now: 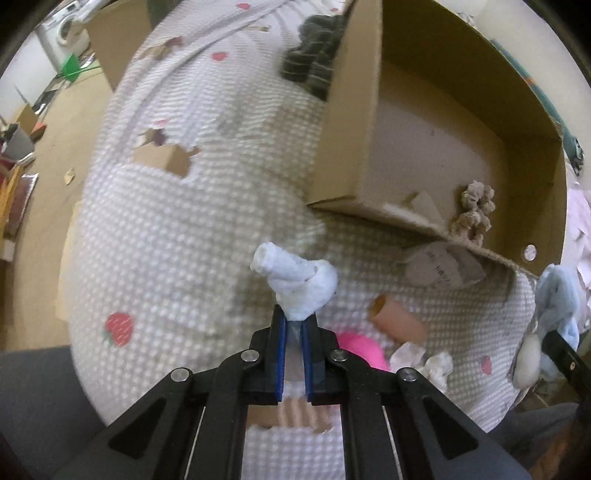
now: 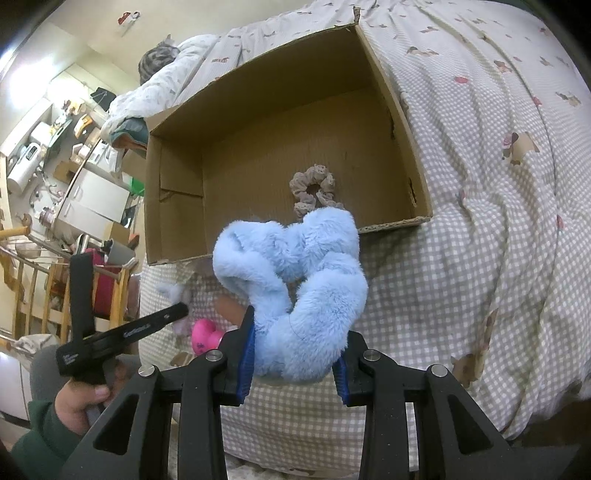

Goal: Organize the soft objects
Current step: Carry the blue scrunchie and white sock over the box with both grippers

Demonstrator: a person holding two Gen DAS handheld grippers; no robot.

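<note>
A: Left gripper (image 1: 294, 326) pitched steeply down over the checked quilt (image 1: 155, 236), jaws pinched together on the pale blue rolled sock (image 1: 295, 282). I see the sock at centre frame, long axis running lower right to upper left, open end upper left.

B: Right gripper (image 2: 293, 354)?

A: Also angled down, clamped on the fluffy blue scrunchie (image 2: 295, 291), lower centre, just in front of the cardboard box (image 2: 402, 122). Beige scrunchie (image 2: 314, 192) lies inside it.

We see a white front-load washing machine (image 1: 61, 35) and a green plastic item (image 1: 72, 66) on the floor; at the bed's far end, a grey striped cat (image 2: 157, 61); shelves w/ kitchen appliances (image 2: 33, 155).
</note>
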